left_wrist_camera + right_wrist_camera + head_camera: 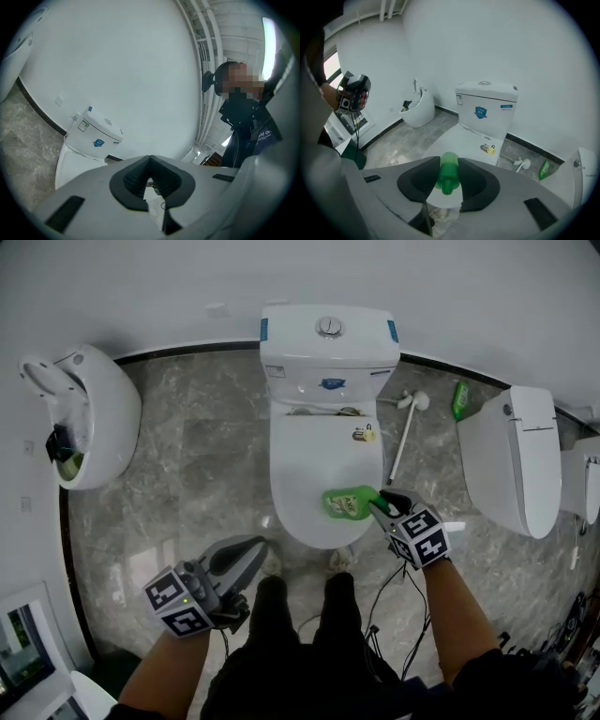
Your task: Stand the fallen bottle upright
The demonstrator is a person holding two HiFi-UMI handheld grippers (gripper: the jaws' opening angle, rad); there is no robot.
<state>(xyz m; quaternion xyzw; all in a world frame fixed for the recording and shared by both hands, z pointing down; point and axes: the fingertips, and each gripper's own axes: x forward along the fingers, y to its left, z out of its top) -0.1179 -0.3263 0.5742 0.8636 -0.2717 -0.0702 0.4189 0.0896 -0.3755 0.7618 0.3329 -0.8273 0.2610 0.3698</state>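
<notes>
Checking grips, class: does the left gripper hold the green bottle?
No, the green bottle is clamped in the right gripper; the left gripper is shut, empty.

Bright, even indoor light, fisheye-warped gripper views.
Pale glare patches lie on the polished grey marble floor (150,554); a long white ceiling light strip (267,47) blows out; gripper views darken at corners; the green plastic bottle (449,176) looks slightly soft.
</notes>
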